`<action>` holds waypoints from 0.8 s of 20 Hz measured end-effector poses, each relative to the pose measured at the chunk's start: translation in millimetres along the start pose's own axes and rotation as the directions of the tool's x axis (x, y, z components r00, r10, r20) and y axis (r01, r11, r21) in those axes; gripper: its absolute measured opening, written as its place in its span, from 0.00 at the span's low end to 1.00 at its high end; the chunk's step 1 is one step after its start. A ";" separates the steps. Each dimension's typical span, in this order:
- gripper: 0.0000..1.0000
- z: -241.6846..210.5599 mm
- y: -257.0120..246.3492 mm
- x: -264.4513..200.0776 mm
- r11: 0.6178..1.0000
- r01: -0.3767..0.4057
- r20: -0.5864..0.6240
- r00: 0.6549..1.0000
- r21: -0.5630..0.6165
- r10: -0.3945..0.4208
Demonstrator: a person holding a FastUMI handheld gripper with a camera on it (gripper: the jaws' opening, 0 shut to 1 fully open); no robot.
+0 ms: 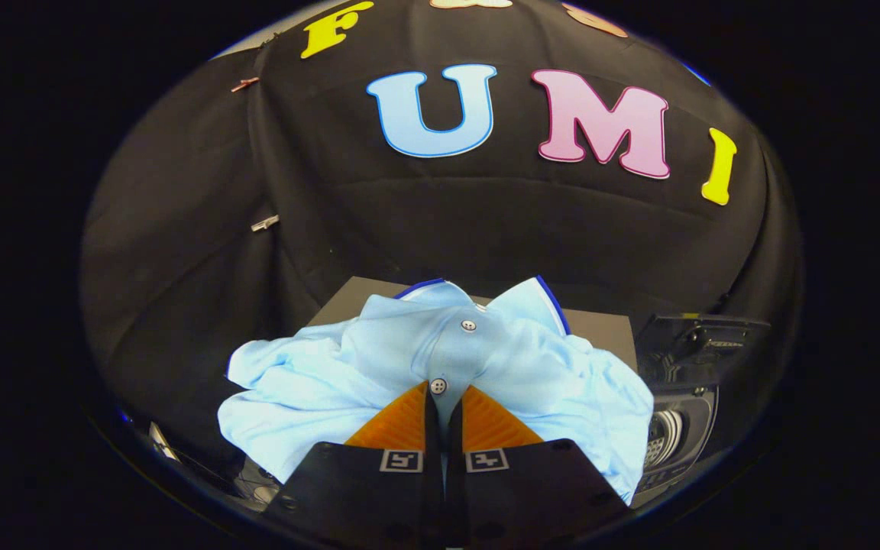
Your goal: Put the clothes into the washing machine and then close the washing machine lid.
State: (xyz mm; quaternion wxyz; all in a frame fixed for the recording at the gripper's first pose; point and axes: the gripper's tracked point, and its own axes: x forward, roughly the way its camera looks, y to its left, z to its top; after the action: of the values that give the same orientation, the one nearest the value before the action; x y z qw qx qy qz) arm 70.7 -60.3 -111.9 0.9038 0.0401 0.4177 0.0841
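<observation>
Gripper [444, 401]: I see its fingers nearly together, pinching the placket of the pale blue cotton polo shirt [379, 374].
Washing machine [677, 428]: dark, open, near right of my fingers.

Pale blue shirt [318, 382], navy-edged collar, white buttons.

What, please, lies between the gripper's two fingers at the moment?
In the gripper view, a fold of the light blue shirt by its lower button sits pinched between the gripper fingers, which are closed on it.
</observation>
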 end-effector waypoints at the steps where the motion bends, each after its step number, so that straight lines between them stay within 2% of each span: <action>1: 0.06 1.8 -7.9 -6.0 0.999 -0.030 0.006 1.000 -0.011 0.030; 5: 0.06 1.2 -44.6 -25.4 0.991 -0.129 0.007 0.992 -0.029 0.130; 9: 0.06 3.0 -88.6 -44.5 0.979 -0.201 0.006 0.980 0.018 0.201; 12: 0.06 9.9 -130.0 -58.2 0.980 -0.189 0.026 0.982 0.055 0.188; 16: 0.06 1.1 -180.1 -66.8 0.979 -0.189 -0.014 0.982 0.071 0.190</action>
State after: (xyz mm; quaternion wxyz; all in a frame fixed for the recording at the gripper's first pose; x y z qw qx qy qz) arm 50.3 -249.6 -86.9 0.8854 0.1103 0.4240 0.1555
